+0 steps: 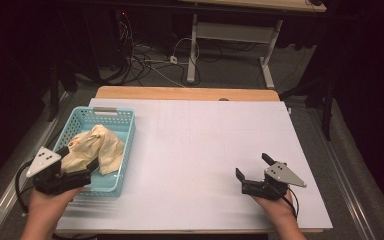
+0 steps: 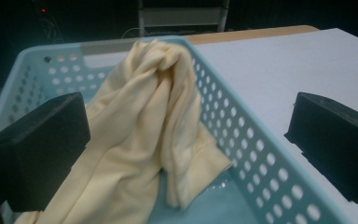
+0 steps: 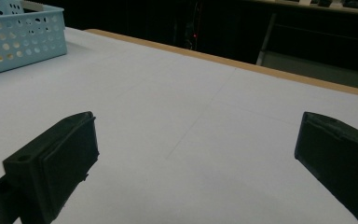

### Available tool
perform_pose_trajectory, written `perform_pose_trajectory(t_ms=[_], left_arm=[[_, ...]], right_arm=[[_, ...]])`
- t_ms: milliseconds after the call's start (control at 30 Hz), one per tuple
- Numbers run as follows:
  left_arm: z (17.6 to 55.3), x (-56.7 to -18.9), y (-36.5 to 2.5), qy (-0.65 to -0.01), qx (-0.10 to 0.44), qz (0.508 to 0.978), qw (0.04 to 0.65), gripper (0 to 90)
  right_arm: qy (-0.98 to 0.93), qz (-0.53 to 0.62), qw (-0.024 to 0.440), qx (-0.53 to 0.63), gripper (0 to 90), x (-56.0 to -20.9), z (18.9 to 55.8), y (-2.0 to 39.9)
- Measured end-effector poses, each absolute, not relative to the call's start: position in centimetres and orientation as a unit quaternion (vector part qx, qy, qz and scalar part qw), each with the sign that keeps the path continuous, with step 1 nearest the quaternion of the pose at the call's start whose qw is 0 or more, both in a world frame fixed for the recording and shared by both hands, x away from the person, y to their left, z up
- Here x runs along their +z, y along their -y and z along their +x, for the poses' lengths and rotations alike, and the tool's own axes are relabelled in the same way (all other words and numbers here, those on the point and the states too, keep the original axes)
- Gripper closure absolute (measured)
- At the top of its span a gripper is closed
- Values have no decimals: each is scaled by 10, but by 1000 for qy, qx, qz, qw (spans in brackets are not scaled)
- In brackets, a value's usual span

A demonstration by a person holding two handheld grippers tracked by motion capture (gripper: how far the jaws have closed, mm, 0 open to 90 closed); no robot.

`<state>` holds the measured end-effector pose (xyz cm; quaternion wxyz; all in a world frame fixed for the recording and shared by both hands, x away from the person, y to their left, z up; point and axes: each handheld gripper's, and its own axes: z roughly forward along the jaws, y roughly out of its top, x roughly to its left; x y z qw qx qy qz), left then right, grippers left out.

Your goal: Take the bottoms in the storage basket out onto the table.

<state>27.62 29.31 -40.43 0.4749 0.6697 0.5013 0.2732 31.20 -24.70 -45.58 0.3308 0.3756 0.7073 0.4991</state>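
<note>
A light blue perforated basket (image 1: 125, 131) stands at the table's left and holds a crumpled cream cloth (image 1: 96, 146). My left gripper (image 1: 91, 172) is at the basket's near corner, open. In the left gripper view its jaws straddle the basket's wall (image 2: 235, 126): one jaw is over the cloth (image 2: 144, 116) inside, the other is outside over the white surface. Nothing is pinched between them. My right gripper (image 1: 252, 167) rests low over the white sheet at the near right, open wide and empty (image 3: 198, 126).
A white sheet (image 1: 205, 140) covers the table, with a wooden strip (image 1: 185, 93) showing along the far edge. The basket's corner (image 3: 23, 42) appears far left in the right gripper view. Cables and another table's legs (image 1: 192, 50) lie on the floor beyond.
</note>
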Motion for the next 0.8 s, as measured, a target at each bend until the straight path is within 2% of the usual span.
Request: perform_pose_trajectory(t_ms=[200, 400, 500, 533, 567, 700, 733, 800], left_arm=[[322, -386, -280, -506, 282, 692, 432, 0], [357, -387, -281, -520, 267, 708, 396, 0], [374, -396, -283, -533, 245, 720, 371, 0], [384, -404, -285, -541, 227, 735, 341, 0], [384, -404, -285, -541, 227, 735, 341, 0], [399, -425, -289, -559, 175, 764, 270, 0], [399, -425, -289, -559, 175, 764, 270, 0], [404, -434, -287, -557, 164, 781, 231, 0]], right_arm=[[-703, 384, 326, 503, 2, -456, 311, 252], [-706, 379, 325, 503, 2, -456, 312, 250], [-706, 380, 323, 503, 3, -456, 313, 249], [-707, 378, 323, 503, 2, -456, 312, 249], [-707, 378, 323, 503, 2, -456, 312, 249], [-705, 383, 320, 504, 3, -457, 313, 252], [-705, 383, 320, 504, 3, -457, 313, 252], [-709, 382, 318, 501, 3, -458, 313, 252]])
